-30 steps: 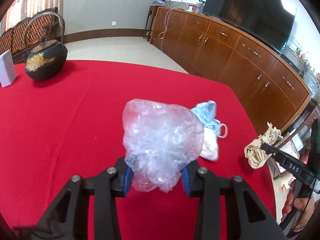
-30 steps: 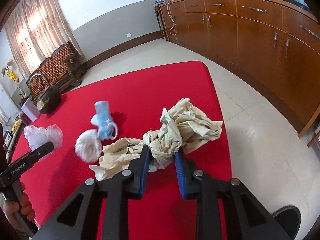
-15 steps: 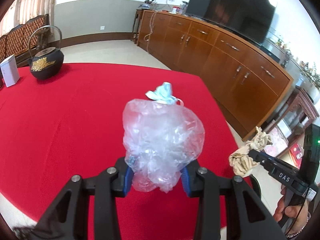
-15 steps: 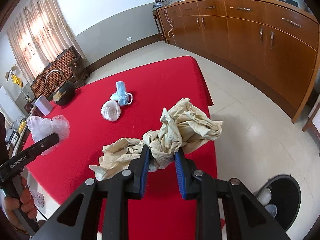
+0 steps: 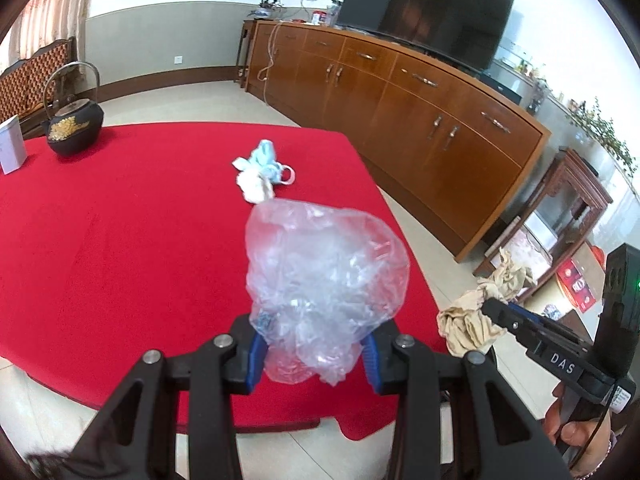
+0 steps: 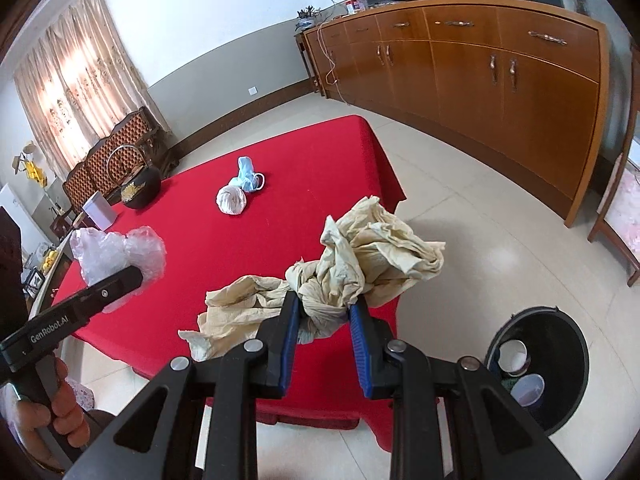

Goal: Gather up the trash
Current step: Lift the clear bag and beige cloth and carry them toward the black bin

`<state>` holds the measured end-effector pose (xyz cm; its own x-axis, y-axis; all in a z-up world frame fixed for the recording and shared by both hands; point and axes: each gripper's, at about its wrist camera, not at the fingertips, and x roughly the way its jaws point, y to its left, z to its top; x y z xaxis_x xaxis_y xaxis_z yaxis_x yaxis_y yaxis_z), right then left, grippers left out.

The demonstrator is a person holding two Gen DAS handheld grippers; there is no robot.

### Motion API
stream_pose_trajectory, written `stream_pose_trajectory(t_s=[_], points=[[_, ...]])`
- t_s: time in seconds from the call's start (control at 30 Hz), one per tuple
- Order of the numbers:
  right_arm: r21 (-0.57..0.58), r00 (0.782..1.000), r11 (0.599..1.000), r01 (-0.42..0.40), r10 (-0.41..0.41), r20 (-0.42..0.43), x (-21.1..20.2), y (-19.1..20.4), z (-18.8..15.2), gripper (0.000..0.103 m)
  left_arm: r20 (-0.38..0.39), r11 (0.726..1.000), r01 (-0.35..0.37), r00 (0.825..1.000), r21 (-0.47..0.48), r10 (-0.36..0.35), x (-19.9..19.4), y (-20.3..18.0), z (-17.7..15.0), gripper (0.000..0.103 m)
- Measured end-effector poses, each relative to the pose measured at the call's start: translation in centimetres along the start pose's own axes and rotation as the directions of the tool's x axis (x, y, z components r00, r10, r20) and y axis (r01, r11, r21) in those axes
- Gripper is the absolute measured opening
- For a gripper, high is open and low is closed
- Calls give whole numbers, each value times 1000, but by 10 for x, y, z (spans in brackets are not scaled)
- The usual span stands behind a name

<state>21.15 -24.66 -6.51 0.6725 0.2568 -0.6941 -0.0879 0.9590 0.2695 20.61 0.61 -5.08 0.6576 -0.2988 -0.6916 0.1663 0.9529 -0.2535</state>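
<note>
My left gripper (image 5: 314,354) is shut on a crumpled clear plastic bag (image 5: 326,280), held in the air above the near edge of the red table (image 5: 120,240). My right gripper (image 6: 324,334) is shut on a wad of crumpled beige paper (image 6: 376,264), held off the table's corner over the floor. Each gripper shows in the other's view: the beige paper (image 5: 476,316) at the right, the plastic bag (image 6: 116,256) at the left. On the table lie a white paper ball (image 6: 231,200) and a blue face mask (image 6: 248,174), side by side. A black trash bin (image 6: 544,364) stands on the floor at lower right.
A black iron kettle (image 5: 74,128) and a small white box (image 5: 11,149) stand at the table's far left. A long wooden cabinet (image 5: 420,128) with a television lines the right wall. The bin holds paper cups (image 6: 516,356). A person's hand (image 6: 60,404) grips the left handle.
Both grippers have drawn back from the table toward its near edge with their loads still gripped. The mask and paper ball now lie farther off, and the trash bin has come into view.
</note>
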Motion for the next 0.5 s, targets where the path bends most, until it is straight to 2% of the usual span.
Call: stream_pose_trajectory(t_s=[0.17,0.5], points=[[19,1000,1000,20,-20,14,-19,-12,-12,27,-13,999,27,1000,38,-26,-2,-22,-11,41],[112,995,990,89,-93,31,-55,-66,-38,27,-49,987,110,993,120,-105,10,-79,-21,41]])
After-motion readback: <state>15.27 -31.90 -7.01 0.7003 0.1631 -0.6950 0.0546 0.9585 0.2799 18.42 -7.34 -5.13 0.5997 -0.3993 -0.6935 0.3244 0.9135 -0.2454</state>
